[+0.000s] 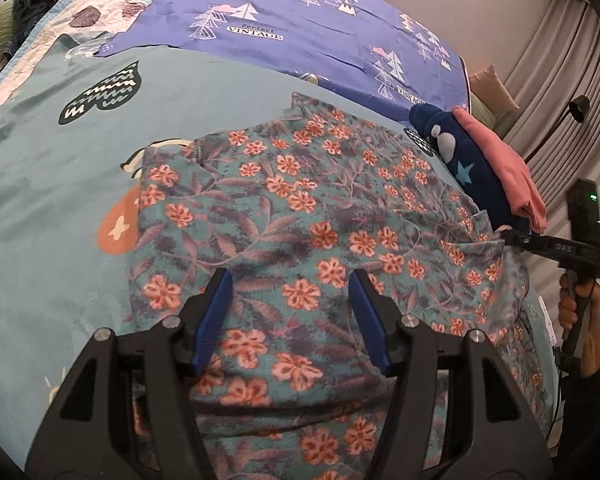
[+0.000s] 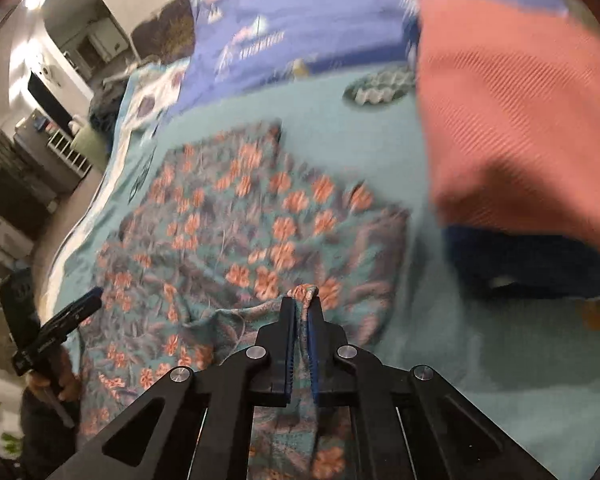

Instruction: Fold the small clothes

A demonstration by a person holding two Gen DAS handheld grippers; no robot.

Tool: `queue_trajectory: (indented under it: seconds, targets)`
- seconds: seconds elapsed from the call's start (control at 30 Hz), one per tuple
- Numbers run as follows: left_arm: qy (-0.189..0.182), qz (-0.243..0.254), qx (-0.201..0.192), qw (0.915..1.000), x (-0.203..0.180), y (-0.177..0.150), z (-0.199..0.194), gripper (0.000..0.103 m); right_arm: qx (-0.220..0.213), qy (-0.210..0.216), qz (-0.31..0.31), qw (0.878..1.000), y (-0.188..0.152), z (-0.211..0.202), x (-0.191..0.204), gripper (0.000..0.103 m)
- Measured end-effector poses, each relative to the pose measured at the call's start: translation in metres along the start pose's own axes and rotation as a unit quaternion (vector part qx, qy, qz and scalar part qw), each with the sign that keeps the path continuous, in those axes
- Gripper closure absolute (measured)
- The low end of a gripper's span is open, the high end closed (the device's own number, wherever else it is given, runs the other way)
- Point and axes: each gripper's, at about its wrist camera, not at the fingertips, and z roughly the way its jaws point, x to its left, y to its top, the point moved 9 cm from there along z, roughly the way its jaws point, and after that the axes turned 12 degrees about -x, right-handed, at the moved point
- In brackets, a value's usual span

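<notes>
So there's a floral garment (image 1: 300,216) spread out on the teal bedsheet (image 1: 52,208), orange flowers on a teal-grey leafy print, rumpled rather than flat. It fills most of the middle of the bed in both views.

The left gripper (image 1: 290,284) hangs over the near part of the garment with its blue pads standing apart, nothing pinched between them, just fabric underneath. From the right wrist view you can spot it at about 8 o'clock (image 2: 86,298), held in a hand (image 2: 56,380) at the garment's left edge.

The right gripper (image 2: 302,300) is clamped on the garment: a bunched bit of the edge sticks up between its closed pads, with cloth trailing down between the fingers. In the left wrist view that gripper comes in from 3 o'clock, tip (image 1: 504,236) at the garment's right edge, the person's hand (image 1: 580,312) on the handle below.

Past the garment, at roughly 2 o'clock, sits a folded stack: a pink piece (image 1: 504,160) on top of a navy one (image 1: 464,156) with white and blue shapes. The right wrist view is blurry, but the pink piece (image 2: 516,112) looms large at 1 o'clock there, navy under it.

Further back at 12 o'clock lies a purple sheet (image 1: 300,12) with tree prints.
</notes>
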Motion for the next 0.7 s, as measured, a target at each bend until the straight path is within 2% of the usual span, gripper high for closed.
queue_trajectory:
  seconds: [0.1,0.27,0.33,0.4,0.47,0.53,0.6,0.63,0.7]
  targets:
    - [0.004,-0.014,0.003,0.9999,0.006,-0.001,-0.002,0.041,-0.018,-0.015,-0.006,1.0,0.004,-0.014,-0.006,0.099]
    - [0.019,-0.038,-0.002,0.9991,0.022,-0.004,-0.013,0.042,0.023,-0.056,-0.018,0.998,-0.021,0.016,-0.025,0.097]
    - [0.018,-0.041,-0.001,0.999,0.026,-0.006,-0.02,0.042,0.014,-0.063,-0.018,0.998,-0.023,0.015,-0.026,0.095]
    - [0.014,-0.046,0.002,0.9989,0.027,-0.006,-0.026,0.042,0.001,-0.072,-0.005,0.997,-0.019,0.006,-0.027,0.085]
    - [0.01,-0.048,0.001,0.9988,0.027,-0.003,-0.031,0.042,-0.021,-0.087,-0.006,0.996,-0.013,-0.009,-0.026,0.064]
    - [0.01,-0.045,-0.006,0.9989,0.026,-0.001,-0.035,0.041,-0.048,-0.082,-0.025,0.995,-0.009,-0.025,-0.014,0.061]
    - [0.006,-0.033,-0.008,0.9994,0.019,-0.002,-0.035,0.041,-0.056,-0.049,-0.048,0.996,-0.014,-0.034,0.007,0.061]
    - [0.004,-0.027,-0.006,0.9996,0.017,-0.003,-0.035,0.041,-0.051,-0.026,-0.069,0.996,-0.022,-0.034,0.021,0.061]
    - [0.004,-0.005,0.004,1.0,0.012,-0.011,-0.031,0.041,-0.024,-0.028,-0.11,0.993,-0.04,-0.024,0.032,0.062]
